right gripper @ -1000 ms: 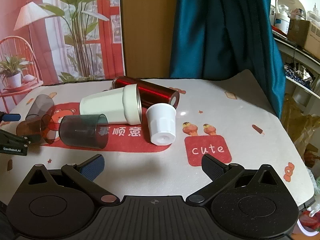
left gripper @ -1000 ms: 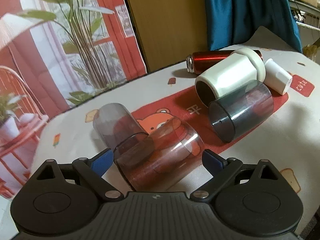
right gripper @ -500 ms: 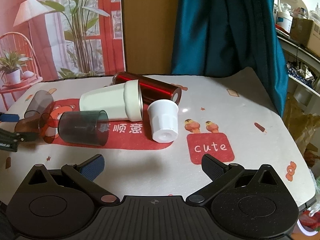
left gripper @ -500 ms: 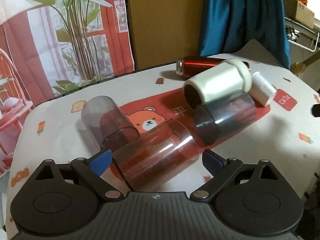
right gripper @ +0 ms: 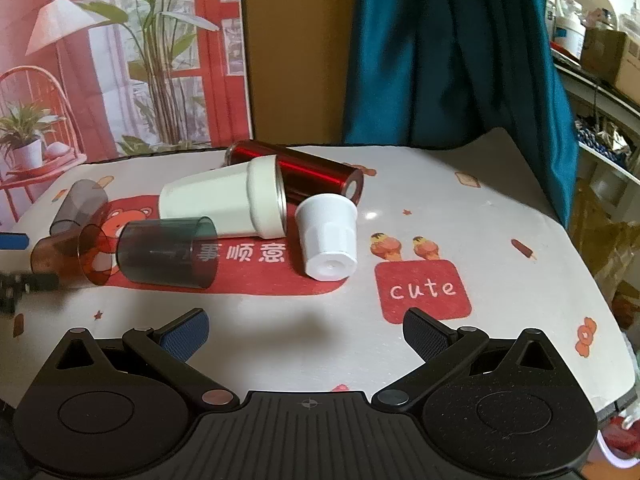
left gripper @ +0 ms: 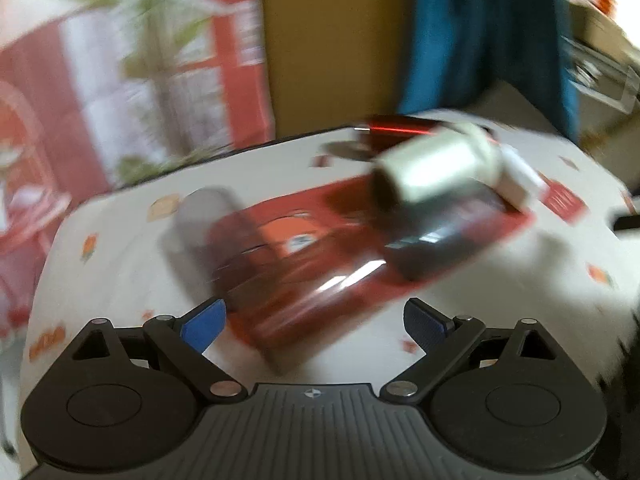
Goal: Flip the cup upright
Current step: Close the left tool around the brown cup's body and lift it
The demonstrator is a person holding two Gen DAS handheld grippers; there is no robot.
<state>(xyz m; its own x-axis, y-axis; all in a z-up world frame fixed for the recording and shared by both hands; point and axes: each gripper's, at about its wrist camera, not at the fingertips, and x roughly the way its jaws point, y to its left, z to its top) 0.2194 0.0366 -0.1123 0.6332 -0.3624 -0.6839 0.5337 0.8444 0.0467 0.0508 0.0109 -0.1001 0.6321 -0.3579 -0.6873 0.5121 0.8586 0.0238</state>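
Observation:
Several cups lie on their sides on the table. A clear reddish-brown cup (left gripper: pixel 304 300) lies between the open fingers of my left gripper (left gripper: pixel 314 320); the left wrist view is blurred, so contact cannot be told. This cup also shows at the left of the right wrist view (right gripper: pixel 68 256). A grey clear cup (right gripper: pixel 80 208) lies behind it, and a dark smoky cup (right gripper: pixel 168 252) to its right. A large white cup (right gripper: pixel 224 208), a red metal bottle (right gripper: pixel 304 174) and a small white cup (right gripper: pixel 328 236) lie further right. My right gripper (right gripper: pixel 306 330) is open and empty above bare tablecloth.
The tablecloth (right gripper: pixel 460 216) has a red "cute" patch (right gripper: pixel 424 290) and ends at its right edge near shelves (right gripper: pixel 600 80). A teal curtain (right gripper: pixel 452 52) and a printed backdrop (right gripper: pixel 120 52) stand behind the table.
My left gripper has pulled back and risen a little while moving fast, blurring its view; the reddish-brown cup stays between its fingers. The right gripper has barely moved.

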